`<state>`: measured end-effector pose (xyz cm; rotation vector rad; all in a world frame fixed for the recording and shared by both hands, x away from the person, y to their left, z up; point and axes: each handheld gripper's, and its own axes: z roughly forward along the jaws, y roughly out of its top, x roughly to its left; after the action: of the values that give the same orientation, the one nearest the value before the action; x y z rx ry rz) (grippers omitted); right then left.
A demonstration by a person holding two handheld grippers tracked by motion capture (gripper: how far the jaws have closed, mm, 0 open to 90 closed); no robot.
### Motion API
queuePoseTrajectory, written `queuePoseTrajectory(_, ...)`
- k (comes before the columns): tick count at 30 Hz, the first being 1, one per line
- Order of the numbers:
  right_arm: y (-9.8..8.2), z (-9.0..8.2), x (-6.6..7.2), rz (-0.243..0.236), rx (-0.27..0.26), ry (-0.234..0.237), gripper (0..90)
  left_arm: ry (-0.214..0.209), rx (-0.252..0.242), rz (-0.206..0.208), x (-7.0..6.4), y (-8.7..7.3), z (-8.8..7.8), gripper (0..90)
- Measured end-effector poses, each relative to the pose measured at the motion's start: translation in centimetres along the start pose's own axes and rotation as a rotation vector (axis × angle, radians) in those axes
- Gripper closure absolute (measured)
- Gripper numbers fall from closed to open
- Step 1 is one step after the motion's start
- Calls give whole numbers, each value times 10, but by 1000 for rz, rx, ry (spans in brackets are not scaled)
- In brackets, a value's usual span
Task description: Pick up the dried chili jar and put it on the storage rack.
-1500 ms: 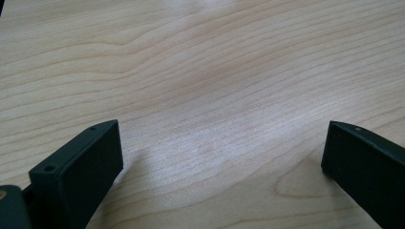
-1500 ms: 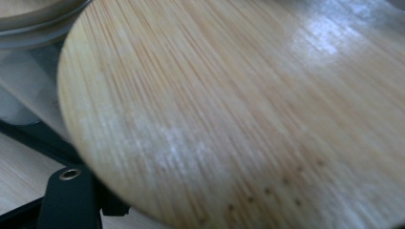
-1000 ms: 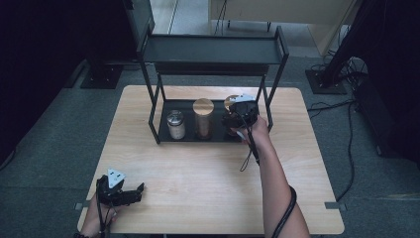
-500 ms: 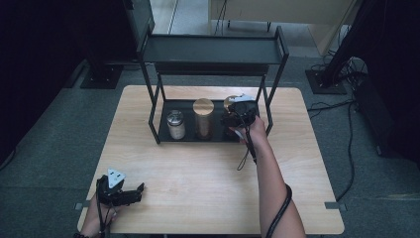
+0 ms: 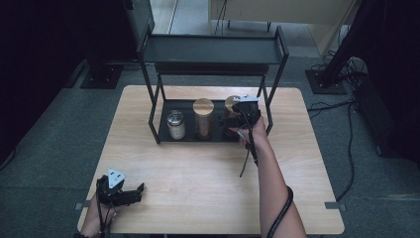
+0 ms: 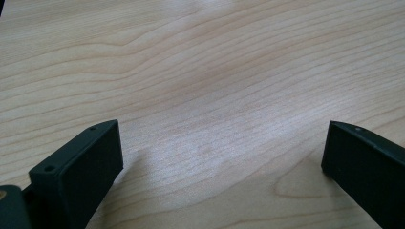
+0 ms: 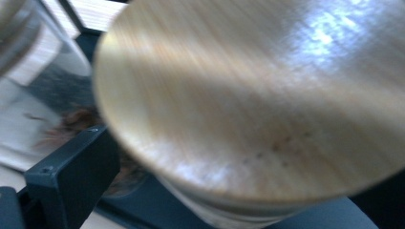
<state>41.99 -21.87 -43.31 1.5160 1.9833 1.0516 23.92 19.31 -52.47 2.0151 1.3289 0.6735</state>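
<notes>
A black two-level rack [image 5: 213, 49] stands at the back of the wooden table [image 5: 208, 173]. Three jars stand on its lower tray [image 5: 188, 136]: a silver-lidded jar [image 5: 175, 124], a tall wooden-lidded jar [image 5: 203, 118], and a wooden-lidded jar [image 5: 230, 103] at the right. My right gripper [image 5: 232, 119] reaches in around that right jar. Its jaws have just been opening. In the right gripper view the jar's lid [image 7: 267, 95] looms blurred between them, and the left finger [image 7: 71, 176] stands a little off the glass. My left gripper [image 5: 137, 193] rests open on the table's near left, nothing between its jaws [image 6: 222, 152].
The rack's upper shelf and its right post [image 5: 275, 89] hang close over and beside my right hand. A cable [image 5: 247, 158] trails from the right gripper over the table. Bare wood lies between the rack and the front edge.
</notes>
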Motion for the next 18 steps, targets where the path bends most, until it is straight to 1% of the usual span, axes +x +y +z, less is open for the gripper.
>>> queuePoseTrajectory(1,0,-1,0,7,-3,4,0,0,0,0,0,0,0,5)
queuePoseTrajectory(4,-2,-2,0,17,-15,-5,0,-1,0,-1,0,0,0,5)
queuePoseTrajectory(11,-8,-6,2,-3,-4,-28,0,-2,1,-1,0,0,0,5)
queuePoseTrajectory(18,-14,-14,3,-17,-14,-32,0,2,-4,0,-1,0,0,5)
